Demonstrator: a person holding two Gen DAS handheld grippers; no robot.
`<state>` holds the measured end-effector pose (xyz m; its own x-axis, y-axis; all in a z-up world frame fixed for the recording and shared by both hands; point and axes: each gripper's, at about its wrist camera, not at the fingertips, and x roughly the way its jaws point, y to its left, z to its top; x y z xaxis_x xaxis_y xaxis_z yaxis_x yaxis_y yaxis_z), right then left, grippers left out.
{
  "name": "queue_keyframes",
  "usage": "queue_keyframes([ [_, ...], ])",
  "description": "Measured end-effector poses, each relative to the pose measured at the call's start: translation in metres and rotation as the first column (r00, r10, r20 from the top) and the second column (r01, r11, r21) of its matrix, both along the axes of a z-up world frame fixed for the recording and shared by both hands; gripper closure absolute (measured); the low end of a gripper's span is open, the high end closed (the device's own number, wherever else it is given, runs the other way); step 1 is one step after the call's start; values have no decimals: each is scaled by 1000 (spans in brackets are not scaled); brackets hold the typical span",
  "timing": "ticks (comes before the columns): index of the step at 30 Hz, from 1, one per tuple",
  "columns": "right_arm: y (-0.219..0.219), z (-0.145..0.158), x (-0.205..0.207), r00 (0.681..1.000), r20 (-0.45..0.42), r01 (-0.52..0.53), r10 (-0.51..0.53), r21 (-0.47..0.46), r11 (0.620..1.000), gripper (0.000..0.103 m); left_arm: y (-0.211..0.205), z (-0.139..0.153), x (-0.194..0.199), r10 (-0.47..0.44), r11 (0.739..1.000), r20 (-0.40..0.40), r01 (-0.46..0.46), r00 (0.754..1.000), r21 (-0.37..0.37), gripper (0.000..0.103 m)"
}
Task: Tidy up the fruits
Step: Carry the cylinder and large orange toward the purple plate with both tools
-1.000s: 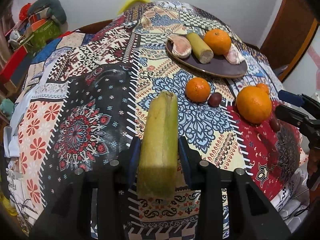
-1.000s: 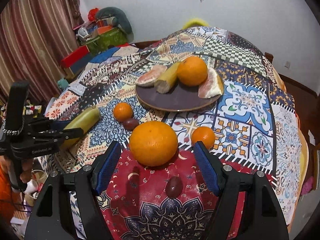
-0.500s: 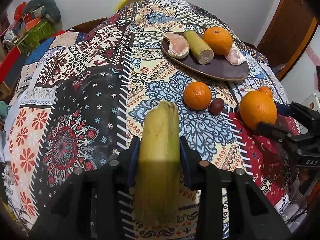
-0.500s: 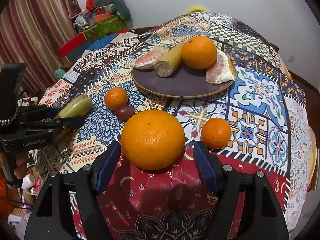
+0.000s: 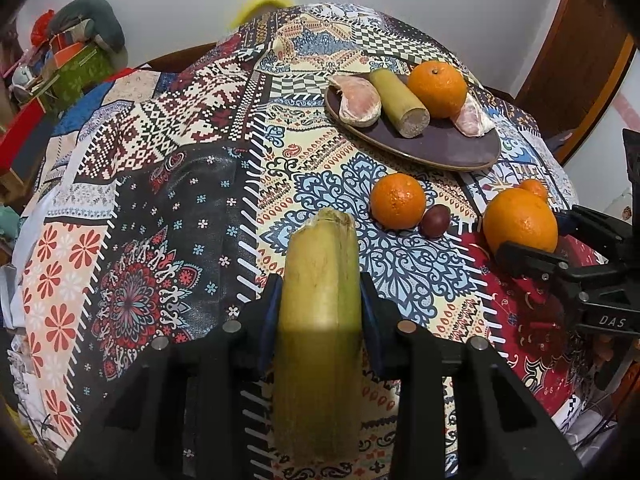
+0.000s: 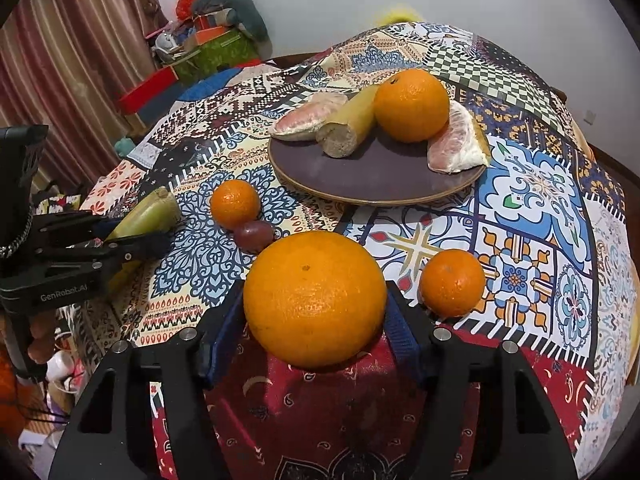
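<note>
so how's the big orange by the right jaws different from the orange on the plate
The big orange sits on the tablecloth between the right gripper jaws, which have just been closing around it; the orange on the plate rests on the dark plate beside a pomelo wedge. The big orange shows a small dot on top, the plated one a stem end. Both are round and bright orange.

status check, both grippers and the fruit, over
Left gripper shut on sugarcane piece. Right gripper just closing around big orange. Plate has room; small orange beside the path.
</note>
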<state>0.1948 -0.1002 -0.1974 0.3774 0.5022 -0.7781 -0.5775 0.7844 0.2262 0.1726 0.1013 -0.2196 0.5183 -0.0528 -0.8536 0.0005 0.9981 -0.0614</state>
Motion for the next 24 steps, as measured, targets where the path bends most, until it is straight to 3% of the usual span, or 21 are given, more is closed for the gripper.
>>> queue_keyframes([
  [11,-15,24,0,998,55,36,-39,45,998,41,3,33,-5,21,1000,80,-21,997,-9,67],
  [24,-36,55,12,986,139,83,-94,87,993,41,-16,74,4,-22,1000,183,24,983,-12,67],
])
